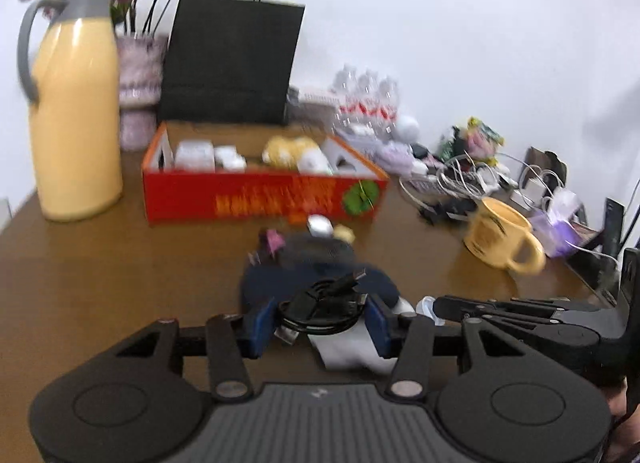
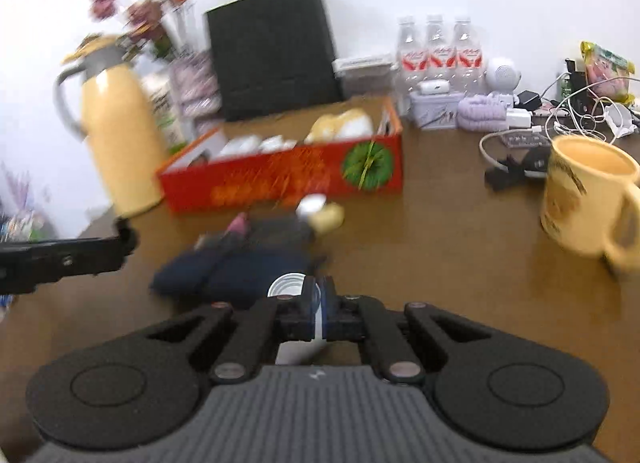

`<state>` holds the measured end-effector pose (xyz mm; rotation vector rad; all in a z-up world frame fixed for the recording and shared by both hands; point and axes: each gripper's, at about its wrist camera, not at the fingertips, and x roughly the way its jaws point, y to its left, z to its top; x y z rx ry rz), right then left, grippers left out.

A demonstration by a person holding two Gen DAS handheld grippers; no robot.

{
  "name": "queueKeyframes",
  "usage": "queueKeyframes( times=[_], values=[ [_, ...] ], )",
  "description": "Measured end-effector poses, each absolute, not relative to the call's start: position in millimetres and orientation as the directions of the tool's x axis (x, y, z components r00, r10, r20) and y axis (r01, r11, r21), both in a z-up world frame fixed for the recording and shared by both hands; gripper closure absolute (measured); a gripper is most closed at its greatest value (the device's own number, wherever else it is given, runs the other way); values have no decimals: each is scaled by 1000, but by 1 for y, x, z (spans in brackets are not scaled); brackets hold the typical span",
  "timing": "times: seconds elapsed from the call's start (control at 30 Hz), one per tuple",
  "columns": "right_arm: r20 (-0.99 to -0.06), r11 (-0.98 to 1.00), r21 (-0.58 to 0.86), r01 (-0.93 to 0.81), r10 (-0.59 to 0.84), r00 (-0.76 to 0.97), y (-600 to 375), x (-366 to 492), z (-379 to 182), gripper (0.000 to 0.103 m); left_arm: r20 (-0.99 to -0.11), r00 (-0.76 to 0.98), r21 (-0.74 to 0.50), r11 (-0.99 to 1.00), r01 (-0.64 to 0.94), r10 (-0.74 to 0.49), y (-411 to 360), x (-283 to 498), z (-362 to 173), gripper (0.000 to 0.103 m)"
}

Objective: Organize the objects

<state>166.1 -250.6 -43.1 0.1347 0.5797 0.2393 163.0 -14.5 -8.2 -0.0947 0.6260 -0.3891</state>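
Observation:
My left gripper is shut on a coiled black cable, which sits between its blue pads above the brown table. Just beyond it lie a dark blue cloth and a white cloth. My right gripper is shut on a thin white item with a ringed round end. In the left wrist view its arm reaches in from the right. A red open box with white items and a yellow plush stands further back.
A yellow jug stands at the back left, next to a vase and a black paper bag. A yellow mug is on the right, with tangled cables and bottles behind it. Small items lie before the box.

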Motion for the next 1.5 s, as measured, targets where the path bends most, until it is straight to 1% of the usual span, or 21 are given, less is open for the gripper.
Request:
queueKeyframes(
  times=[0.13,0.27,0.4,0.5,0.57,0.67,0.73,0.83,0.87,0.9,0.93,1.0,1.03,1.1,1.23,1.27,1.3,1.33,1.4,1.43,1.5],
  values=[
    [-530,968,153,-200,251,810,-249,138,-38,100,-549,734,-224,917,330,-399,-17,151,-9,56],
    [-485,963,172,-206,265,834,-255,136,-20,100,-506,748,-201,902,383,-430,-15,175,8,56],
    [-421,958,165,-235,284,862,-259,176,11,100,-496,736,-145,879,454,-461,-21,251,39,56],
    [-402,944,190,-268,324,857,-257,238,36,100,-542,707,-130,877,463,-454,-34,332,53,55],
    [-427,935,220,-278,349,835,-252,294,46,100,-575,701,-126,892,435,-423,-44,388,51,55],
    [-507,960,172,-221,279,816,-238,383,39,100,-635,682,-144,923,356,-362,-59,470,30,55],
    [-573,963,183,-199,269,774,-230,438,24,100,-675,659,-156,937,313,-332,-68,515,13,54],
    [-650,955,250,-162,289,703,-223,492,-3,97,-709,656,-158,965,210,-258,-71,559,-9,52],
    [-655,955,262,-141,283,701,-223,500,-10,95,-713,652,-167,966,198,-257,-70,565,-13,51],
    [-659,955,266,-128,277,700,-225,505,-15,95,-707,646,-192,957,216,-287,-66,570,-15,48],
    [-658,955,268,-125,277,701,-225,506,-17,94,-699,640,-216,947,236,-319,-63,570,-14,42],
    [-629,956,261,-134,274,727,-225,499,-16,90,-683,644,-231,938,259,-346,-58,563,-8,35],
    [-617,959,248,-138,266,740,-227,495,-12,88,-674,651,-225,936,269,-349,-56,559,-3,35],
    [-595,962,230,-145,257,761,-230,486,-2,78,-657,673,-213,940,267,-340,-50,546,11,35],
    [-537,971,160,-180,239,809,-233,458,33,74,-608,731,-199,950,240,-312,-37,500,53,35],
    [-522,971,139,-194,238,819,-234,446,42,71,-588,748,-187,951,246,-309,-35,484,64,34],
    [-505,971,125,-204,239,829,-237,433,49,65,-558,770,-168,951,260,-309,-34,460,75,33],
    [-482,971,109,-214,240,843,-238,413,56,62,-524,789,-159,947,279,-321,-34,435,81,27],
    [-444,969,77,-234,244,862,-239,374,64,51,-452,817,-141,933,330,-358,-32,378,88,20],
    [-427,968,59,-244,246,870,-239,352,66,47,-431,823,-125,928,350,-369,-34,353,86,20],
    [-409,960,2,-279,255,876,-239,302,65,31,-414,831,-70,924,377,-371,-38,299,80,20]
  ],
)
